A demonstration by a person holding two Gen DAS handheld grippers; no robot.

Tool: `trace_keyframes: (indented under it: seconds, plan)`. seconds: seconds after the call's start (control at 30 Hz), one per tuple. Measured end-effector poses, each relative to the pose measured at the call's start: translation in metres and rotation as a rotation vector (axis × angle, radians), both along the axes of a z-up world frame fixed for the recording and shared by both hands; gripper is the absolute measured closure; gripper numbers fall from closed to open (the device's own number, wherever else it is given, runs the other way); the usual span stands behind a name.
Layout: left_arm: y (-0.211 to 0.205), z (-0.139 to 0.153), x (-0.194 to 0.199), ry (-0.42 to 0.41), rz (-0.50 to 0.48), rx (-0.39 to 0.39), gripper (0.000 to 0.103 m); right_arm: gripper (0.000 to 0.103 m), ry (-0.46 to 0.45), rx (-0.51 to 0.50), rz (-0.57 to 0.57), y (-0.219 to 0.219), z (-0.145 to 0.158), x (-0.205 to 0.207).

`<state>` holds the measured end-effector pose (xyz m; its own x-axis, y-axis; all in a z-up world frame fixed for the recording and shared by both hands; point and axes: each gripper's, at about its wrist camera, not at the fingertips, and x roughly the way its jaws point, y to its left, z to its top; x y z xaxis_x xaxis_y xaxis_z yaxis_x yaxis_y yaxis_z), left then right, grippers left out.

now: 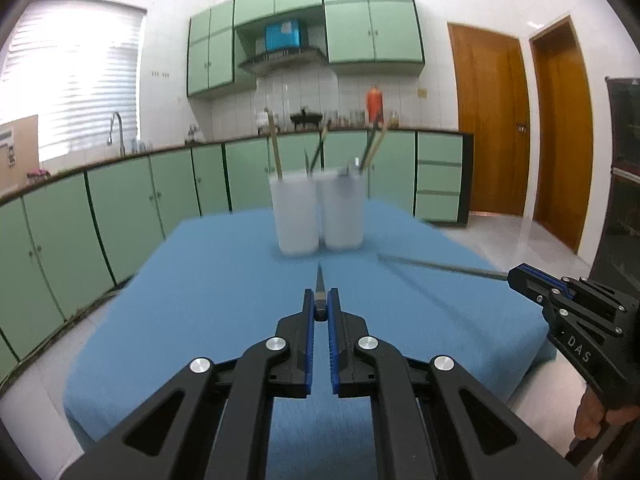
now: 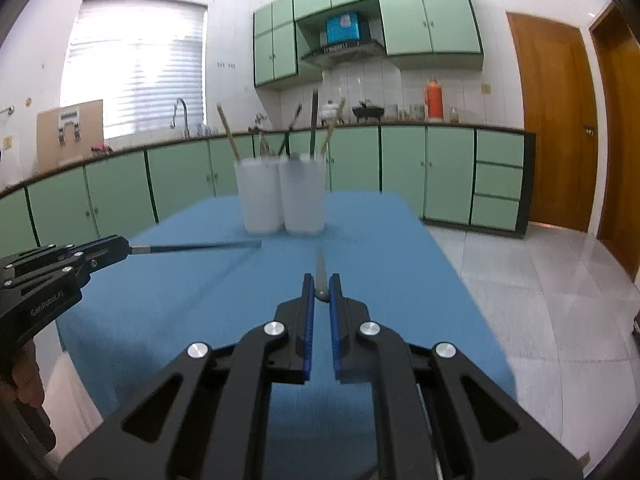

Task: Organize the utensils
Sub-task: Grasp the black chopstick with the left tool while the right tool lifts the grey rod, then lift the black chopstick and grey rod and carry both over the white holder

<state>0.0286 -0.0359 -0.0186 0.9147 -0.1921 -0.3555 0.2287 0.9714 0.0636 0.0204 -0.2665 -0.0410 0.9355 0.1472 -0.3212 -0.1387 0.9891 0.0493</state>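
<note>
Two white cups stand side by side, touching or nearly so, toward the far end of the blue-covered tabletop (image 1: 180,300), and they set the measure of progress: each already carries several upright utensils, so the task reads as well advanced, with the two pieces now in hand being the only loose items in view. The left cup (image 1: 295,216) holds a pale stick-like handle and at least one dark-handled piece; the right cup (image 1: 344,210) holds dark and pale handles plus something short and grey at its rim; motion blur prevents identifying the types. No stray utensil is visible on the bare cloth. The left gripper (image 1: 320,306) is closed tight on a dark-handled utensil (image 1: 319,280), seen end-on from its own camera and, from the right wrist view, as a long thin rod pointing toward the cups and clear of the cloth. The right gripper (image 2: 320,290) is likewise clamped on a pale metallic utensil (image 2: 321,270), which the left wrist view shows as a slim grey rod extending toward the cups. Remaining work, as judged from this layout: carry each piece over a cup and lower it in.
</note>
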Motion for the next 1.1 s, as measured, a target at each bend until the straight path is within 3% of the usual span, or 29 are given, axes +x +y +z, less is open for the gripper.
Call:
trace_keyframes:
  seconds: [0.23,0.63,1.1]
  plan:
    - [0.006,0.049,0.005,-0.094,-0.046,-0.044,0.097,0.097,-0.045,0.016,0.038,-0.003,0.046,0.015]
    - [0.014,0.106,0.051,-0.114,-0.121,-0.116,0.097,0.097,-0.015,0.093,0.146,-0.002,0.124,0.071]
    - [0.021,0.129,0.082,-0.134,-0.148,-0.120,0.097,0.097,-0.007,0.042,0.205,0.023,0.156,0.114]
